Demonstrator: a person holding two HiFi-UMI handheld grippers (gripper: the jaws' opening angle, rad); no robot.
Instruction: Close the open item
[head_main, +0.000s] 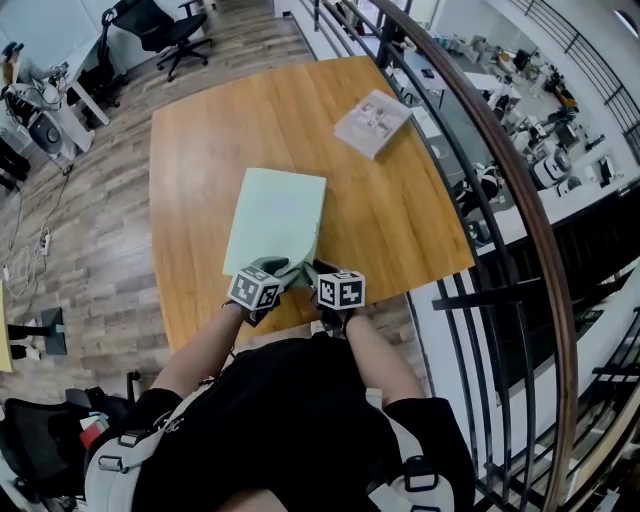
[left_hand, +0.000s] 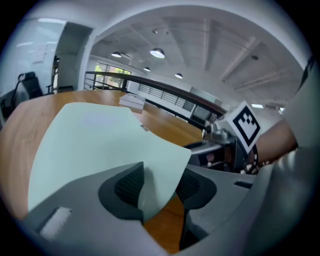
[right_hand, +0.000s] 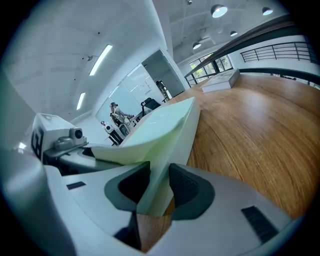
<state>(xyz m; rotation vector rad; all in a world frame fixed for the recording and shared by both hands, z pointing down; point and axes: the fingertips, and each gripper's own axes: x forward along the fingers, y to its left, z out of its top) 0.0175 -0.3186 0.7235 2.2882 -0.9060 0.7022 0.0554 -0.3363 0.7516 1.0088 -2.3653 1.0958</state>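
A pale green book (head_main: 275, 215) lies on the wooden table (head_main: 200, 150), its near corner between my two grippers. My left gripper (head_main: 285, 268) stands open around the lifted, curved front cover (left_hand: 100, 145); the sheet rests against the left pad with a gap to the other pad (left_hand: 192, 186). My right gripper (head_main: 310, 270) is shut on the thick near corner of the book (right_hand: 170, 125), with both pads against the page block. The cover arches a little above the pages. In the left gripper view, the right gripper's marker cube (left_hand: 245, 125) shows close by.
A second, white book (head_main: 372, 122) lies at the table's far right corner. A curved dark railing (head_main: 500, 150) runs along the table's right side, with a drop to a lower floor beyond. An office chair (head_main: 165, 25) and desks stand far off at the left.
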